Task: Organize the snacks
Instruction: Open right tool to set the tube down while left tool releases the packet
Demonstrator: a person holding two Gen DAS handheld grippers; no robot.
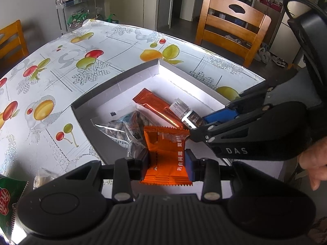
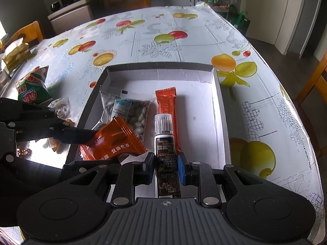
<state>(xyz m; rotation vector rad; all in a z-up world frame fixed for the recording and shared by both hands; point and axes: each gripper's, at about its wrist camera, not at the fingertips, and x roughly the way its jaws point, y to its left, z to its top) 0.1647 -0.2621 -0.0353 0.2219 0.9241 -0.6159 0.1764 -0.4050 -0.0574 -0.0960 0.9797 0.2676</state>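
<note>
My left gripper point(image 1: 166, 164) is shut on an orange square snack packet point(image 1: 166, 153), held over the near edge of the white shallow box point(image 1: 157, 67). In the right wrist view that packet point(image 2: 114, 140) hangs at the box's left front. My right gripper point(image 2: 166, 168) is shut on a small brown bottle with a clear ribbed cap point(image 2: 166, 159), over the box's front. That bottle point(image 1: 184, 112) shows in the left wrist view too, with the right gripper point(image 1: 201, 123) around it. Inside the box point(image 2: 216, 102) lie an orange stick sachet point(image 2: 167, 106) and a clear bag of seeds point(image 2: 130, 110).
A green snack bag point(image 2: 32, 87) and small wrapped sweets point(image 2: 60, 106) lie on the fruit-print tablecloth point(image 2: 163, 40) left of the box. Wooden chairs point(image 1: 233, 26) stand around the table. A person's hand point(image 1: 314, 159) shows at the right edge of the left wrist view.
</note>
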